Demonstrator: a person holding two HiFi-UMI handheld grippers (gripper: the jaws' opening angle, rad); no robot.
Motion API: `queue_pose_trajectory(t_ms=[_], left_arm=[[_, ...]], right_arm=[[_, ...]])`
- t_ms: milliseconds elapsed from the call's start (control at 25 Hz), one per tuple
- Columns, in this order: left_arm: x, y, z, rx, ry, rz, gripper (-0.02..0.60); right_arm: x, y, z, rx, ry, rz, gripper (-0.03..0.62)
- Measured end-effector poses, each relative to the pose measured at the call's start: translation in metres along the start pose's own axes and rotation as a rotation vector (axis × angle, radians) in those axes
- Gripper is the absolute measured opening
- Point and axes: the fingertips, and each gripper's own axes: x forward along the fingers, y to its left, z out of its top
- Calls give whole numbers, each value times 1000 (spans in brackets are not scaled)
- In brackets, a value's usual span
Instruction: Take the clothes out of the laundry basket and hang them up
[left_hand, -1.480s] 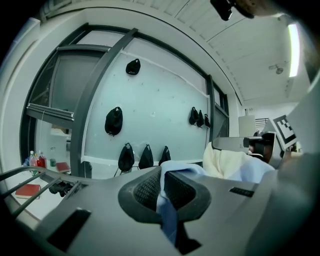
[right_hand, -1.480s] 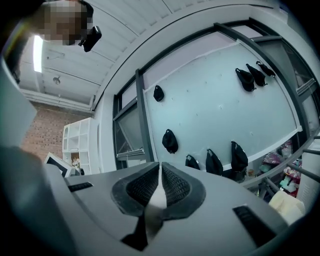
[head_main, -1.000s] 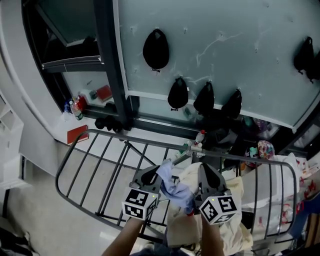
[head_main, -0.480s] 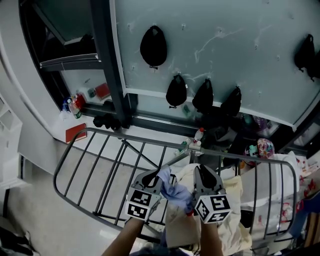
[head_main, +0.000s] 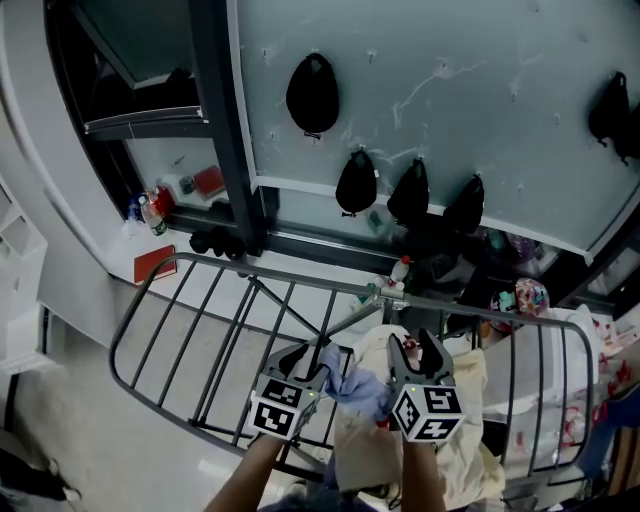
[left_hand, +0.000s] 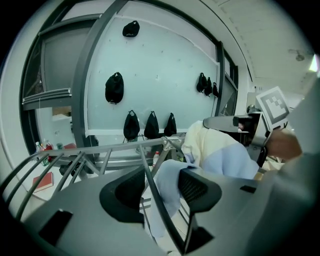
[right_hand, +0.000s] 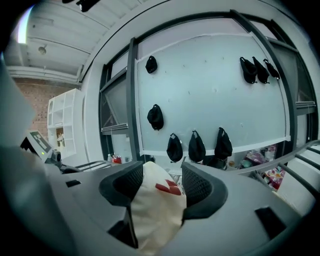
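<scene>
Both grippers released over the drying rack (head_main: 520, 315)

The left gripper (left_hand: 161, 182) had just been opening its jaws, which stood apart around a rack bar (left_hand: 161, 202) where the pale blue garment (head_main: 358, 385) hung draped, limp and creased. The right gripper (right_hand: 157, 182) had just been opening too, with a cream cloth with red marks (right_hand: 152, 210) bulging loose between its jaws.

We see a grey metal drying rack (head_main: 290, 282), its rounded frame crossed by parallel bars, standing over a pale floor (head_main: 70, 420). A light blue cloth (head_main: 355, 385) lies draped over one bar near the rack's middle. Touching it, a cream garment (head_main: 360, 450) hangs over the neighbouring bars. On the floor, just past the rack's far-left corner, we find a flat red box (head_main: 155, 268).
</scene>
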Motion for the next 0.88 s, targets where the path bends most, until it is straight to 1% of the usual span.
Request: queue_pose_trajectory(t_ms=[80, 280, 480, 880], left_arm=[[-2, 0, -6, -3, 19, -6, 215], [-11, -5, -16, -3, 44, -25, 233], [-22, -16, -26, 0, 65, -50, 237], [-61, -39, -49, 7, 72, -92, 238]], right_arm=[[-4, -2, 0, 4, 0, -14, 235], [-18, -1, 3, 6, -6, -31, 239], [-37, 6, 6, 2, -25, -44, 239], [-87, 20, 12, 7, -84, -82, 239]])
